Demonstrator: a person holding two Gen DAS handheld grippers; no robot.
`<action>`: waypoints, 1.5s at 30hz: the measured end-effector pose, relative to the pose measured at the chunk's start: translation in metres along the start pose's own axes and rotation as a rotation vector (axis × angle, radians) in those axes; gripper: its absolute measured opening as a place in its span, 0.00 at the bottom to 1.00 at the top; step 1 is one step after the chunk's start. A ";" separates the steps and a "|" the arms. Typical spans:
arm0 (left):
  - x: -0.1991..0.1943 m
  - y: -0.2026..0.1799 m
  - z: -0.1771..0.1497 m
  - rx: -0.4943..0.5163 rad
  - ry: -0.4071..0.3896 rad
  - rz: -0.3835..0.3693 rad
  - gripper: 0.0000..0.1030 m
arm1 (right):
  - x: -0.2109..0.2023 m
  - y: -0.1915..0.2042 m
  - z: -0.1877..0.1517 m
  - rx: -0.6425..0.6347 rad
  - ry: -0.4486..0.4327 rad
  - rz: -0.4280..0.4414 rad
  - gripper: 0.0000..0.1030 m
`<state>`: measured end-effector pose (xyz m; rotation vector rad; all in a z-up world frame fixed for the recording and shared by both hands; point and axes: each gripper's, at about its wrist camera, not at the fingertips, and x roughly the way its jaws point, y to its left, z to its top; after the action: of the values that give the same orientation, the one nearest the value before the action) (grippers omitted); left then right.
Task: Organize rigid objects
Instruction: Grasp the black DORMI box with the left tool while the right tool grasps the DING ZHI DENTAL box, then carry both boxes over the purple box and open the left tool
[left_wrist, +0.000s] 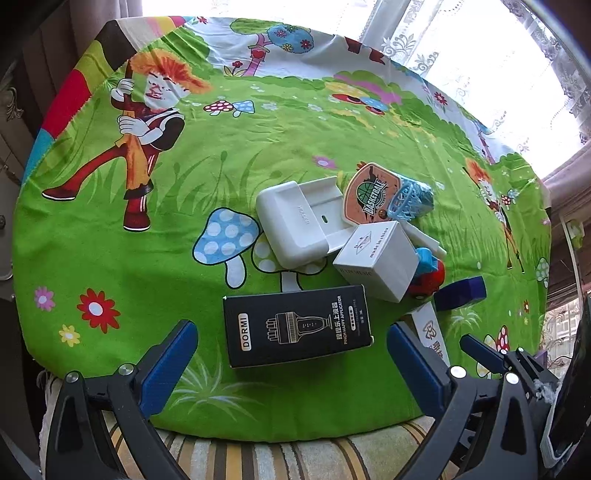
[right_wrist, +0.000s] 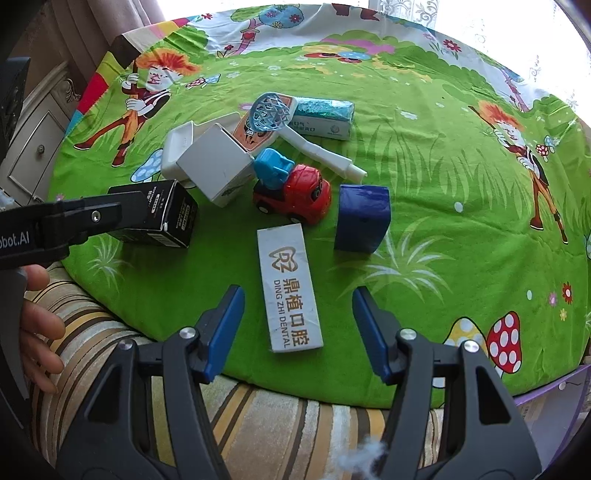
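Right wrist view shows the white dental box (right_wrist: 290, 290) lying flat on the green cartoon cloth (right_wrist: 424, 155), straight ahead of our right tool (right_wrist: 297, 328), its long axis running away from us and its near end between the spread blue fingers, touching neither. Left wrist view shows the black DORMI box (left_wrist: 298, 325) just ahead of our left tool (left_wrist: 291, 365), lying crosswise. Both tools hover low, wide apart and empty; we judge each arm nearest its own box.
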<state>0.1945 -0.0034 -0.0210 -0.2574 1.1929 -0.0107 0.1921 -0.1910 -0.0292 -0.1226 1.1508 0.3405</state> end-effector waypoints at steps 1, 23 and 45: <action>0.002 -0.002 0.001 0.000 -0.001 0.011 1.00 | 0.001 0.000 0.000 -0.002 0.001 0.000 0.60; 0.014 -0.009 -0.012 0.043 -0.035 0.077 0.86 | 0.010 0.001 -0.006 -0.022 -0.012 -0.034 0.34; -0.042 -0.046 -0.049 0.074 -0.149 -0.065 0.86 | -0.054 -0.018 -0.028 0.045 -0.151 -0.047 0.34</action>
<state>0.1395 -0.0521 0.0098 -0.2280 1.0339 -0.0904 0.1539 -0.2260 0.0068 -0.0824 1.0037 0.2773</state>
